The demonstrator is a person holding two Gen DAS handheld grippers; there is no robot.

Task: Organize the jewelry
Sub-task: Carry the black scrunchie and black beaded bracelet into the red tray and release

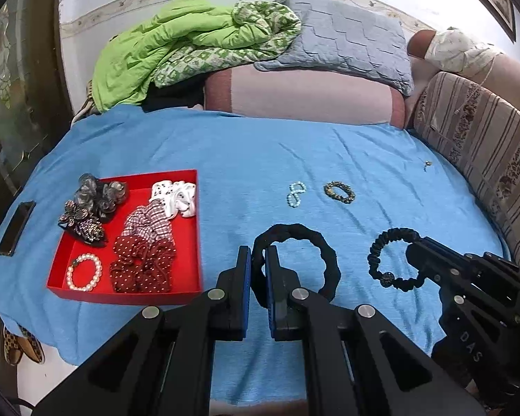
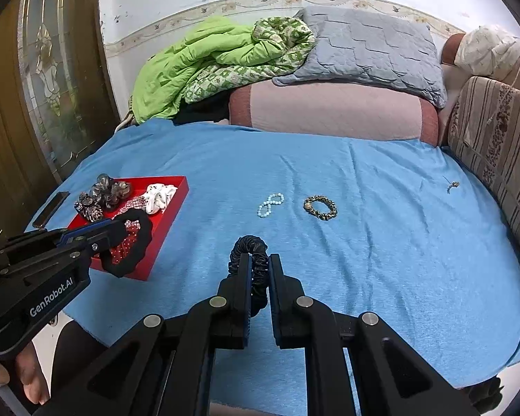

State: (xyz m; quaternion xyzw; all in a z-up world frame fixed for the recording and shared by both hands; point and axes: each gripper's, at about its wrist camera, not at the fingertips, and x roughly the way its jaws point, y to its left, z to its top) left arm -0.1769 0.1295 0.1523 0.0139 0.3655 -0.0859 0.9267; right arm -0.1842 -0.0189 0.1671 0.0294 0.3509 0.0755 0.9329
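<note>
The left gripper [image 1: 258, 260] is clamping the black fabric band [image 1: 315, 242] at lower centre; the right gripper [image 2: 260, 267] is pinching the ruched black scrunchie [image 2: 249, 246]; both should be travelling level toward the red tray [image 1: 190, 228] at left, releasing only above its bare floor.

Tray [image 1: 190, 232] on bed [image 1: 260, 145] at left w/ scrunchies [image 1: 145, 242] & bracelet [image 1: 84, 272] in it. Two more bracelets [image 1: 296, 194] mid-bed, right of tray. Phone [image 1: 15, 228] left of tray. Pillows [image 1: 305, 93] behind.
</note>
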